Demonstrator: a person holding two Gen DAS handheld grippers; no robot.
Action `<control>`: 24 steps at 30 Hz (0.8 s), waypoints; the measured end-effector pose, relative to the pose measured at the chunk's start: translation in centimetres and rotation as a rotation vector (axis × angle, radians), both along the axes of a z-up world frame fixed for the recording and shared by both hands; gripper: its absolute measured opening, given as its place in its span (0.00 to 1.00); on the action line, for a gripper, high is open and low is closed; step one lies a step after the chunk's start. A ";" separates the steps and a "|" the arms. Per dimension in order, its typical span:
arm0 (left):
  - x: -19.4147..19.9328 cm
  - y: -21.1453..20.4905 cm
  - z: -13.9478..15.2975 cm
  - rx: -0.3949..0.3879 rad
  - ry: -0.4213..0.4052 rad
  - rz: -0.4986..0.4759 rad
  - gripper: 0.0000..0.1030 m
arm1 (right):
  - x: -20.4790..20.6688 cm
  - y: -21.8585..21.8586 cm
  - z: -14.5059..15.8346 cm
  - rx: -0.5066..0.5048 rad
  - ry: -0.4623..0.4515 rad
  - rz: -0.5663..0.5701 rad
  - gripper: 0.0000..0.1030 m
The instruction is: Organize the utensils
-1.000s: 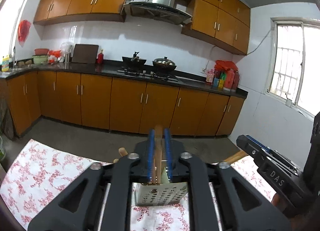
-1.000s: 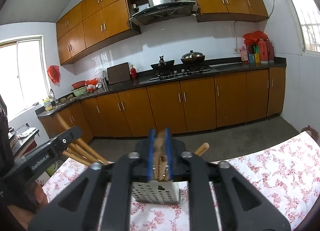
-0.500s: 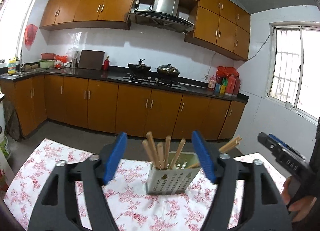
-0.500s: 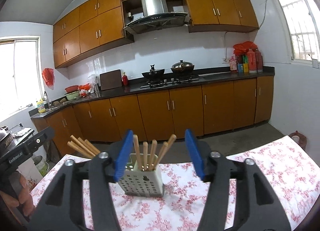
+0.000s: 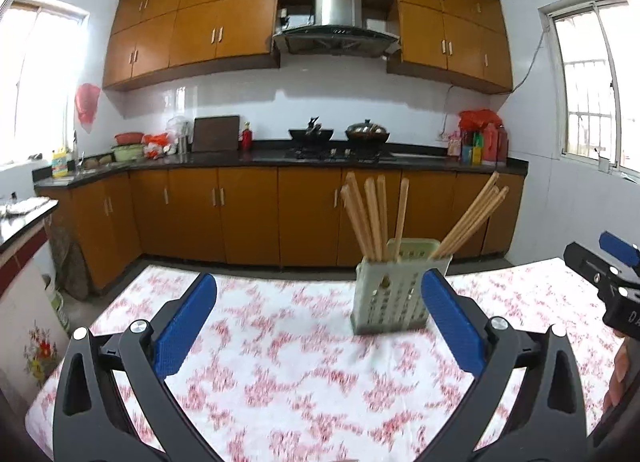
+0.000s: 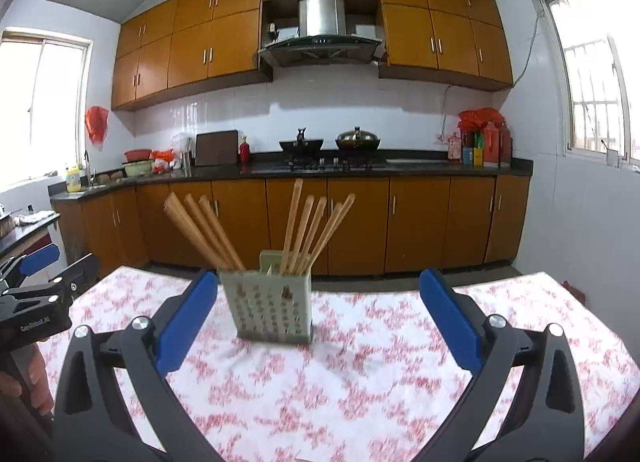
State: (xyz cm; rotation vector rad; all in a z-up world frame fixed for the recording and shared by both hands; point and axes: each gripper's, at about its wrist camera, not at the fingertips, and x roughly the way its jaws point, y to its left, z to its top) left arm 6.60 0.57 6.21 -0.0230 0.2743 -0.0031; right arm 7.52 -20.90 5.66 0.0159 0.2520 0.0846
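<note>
A pale green perforated utensil holder (image 5: 394, 294) stands on the floral tablecloth (image 5: 280, 374); it also shows in the right wrist view (image 6: 272, 306). Several wooden chopsticks (image 5: 372, 222) stand in it, one bunch upright and one bunch (image 5: 472, 218) leaning right. In the right wrist view the bunches (image 6: 316, 230) (image 6: 204, 230) fan apart. My left gripper (image 5: 318, 326) is open and empty, short of the holder. My right gripper (image 6: 316, 322) is open and empty, also short of it. Each gripper shows at the edge of the other's view (image 5: 612, 282) (image 6: 36, 298).
The table's far edge (image 6: 360, 282) drops to the kitchen floor. Brown cabinets and a dark counter (image 5: 280, 158) with a stove and pots run along the far wall. A side counter (image 5: 24, 214) stands at the left.
Both grippers, shut on chopsticks over the holder a second ago, have opened, let them go into the holder, and drawn back from it.
</note>
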 end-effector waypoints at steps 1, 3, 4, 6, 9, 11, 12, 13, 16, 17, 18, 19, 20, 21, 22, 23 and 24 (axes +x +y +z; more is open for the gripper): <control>-0.2 0.2 -0.4 -0.012 0.007 0.001 0.98 | -0.2 0.1 -0.4 -0.002 0.003 -0.002 0.96; -0.6 0.4 -0.9 -0.024 0.012 0.000 0.98 | -0.7 0.5 -1.3 -0.002 0.012 -0.008 0.96; -1.0 0.4 -1.4 -0.022 0.008 0.003 0.98 | -0.9 0.5 -1.8 0.003 0.018 -0.008 0.96; -1.5 0.5 -2.1 -0.011 0.006 0.005 0.98 | -1.1 0.4 -2.4 0.016 0.030 -0.009 0.96; -2.1 0.5 -3.1 0.000 0.015 -0.001 0.98 | -1.4 0.2 -3.2 0.025 0.042 -0.014 0.96; -2.4 0.4 -3.6 -0.003 0.025 -0.002 0.98 | -1.5 0.1 -3.5 0.022 0.048 -0.020 0.96; -2.5 0.5 -3.8 -0.006 0.028 -0.003 0.98 | -1.6 0.0 -3.7 0.021 0.052 -0.022 0.96; -2.7 0.5 -4.0 -0.010 0.033 -0.003 0.98 | -1.7 0.0 -4.0 0.023 0.055 -0.024 0.96; -2.9 0.4 -4.6 -0.019 0.051 -0.005 0.98 | -2.0 -0.2 -4.6 0.032 0.065 -0.028 0.96; -2.9 0.4 -4.8 -0.020 0.055 -0.005 0.98 | -2.0 -0.2 -4.9 0.034 0.071 -0.028 0.96; -3.0 0.4 -5.0 -0.021 0.058 -0.006 0.98 | -2.1 -0.2 -5.2 0.034 0.076 -0.027 0.96; -3.1 0.4 -5.1 -0.020 0.060 -0.006 0.98 | -2.2 -0.2 -5.5 0.033 0.083 -0.026 0.96; -3.1 0.3 -5.3 -0.017 0.063 -0.005 0.98 | -2.1 -0.2 -5.7 0.031 0.089 -0.025 0.96; -3.2 0.3 -5.5 -0.014 0.066 -0.005 0.98 | -2.1 -0.2 -5.9 0.029 0.094 -0.025 0.96; -3.3 0.2 -5.7 -0.010 0.071 -0.007 0.98 | -2.2 -0.2 -6.0 0.027 0.099 -0.025 0.96; -3.3 0.2 -5.8 -0.006 0.076 -0.008 0.98 | -2.1 -0.2 -6.2 0.025 0.105 -0.025 0.96; -3.4 0.1 -6.0 -0.003 0.080 -0.007 0.98 | -2.1 -0.2 -6.3 0.024 0.110 -0.025 0.96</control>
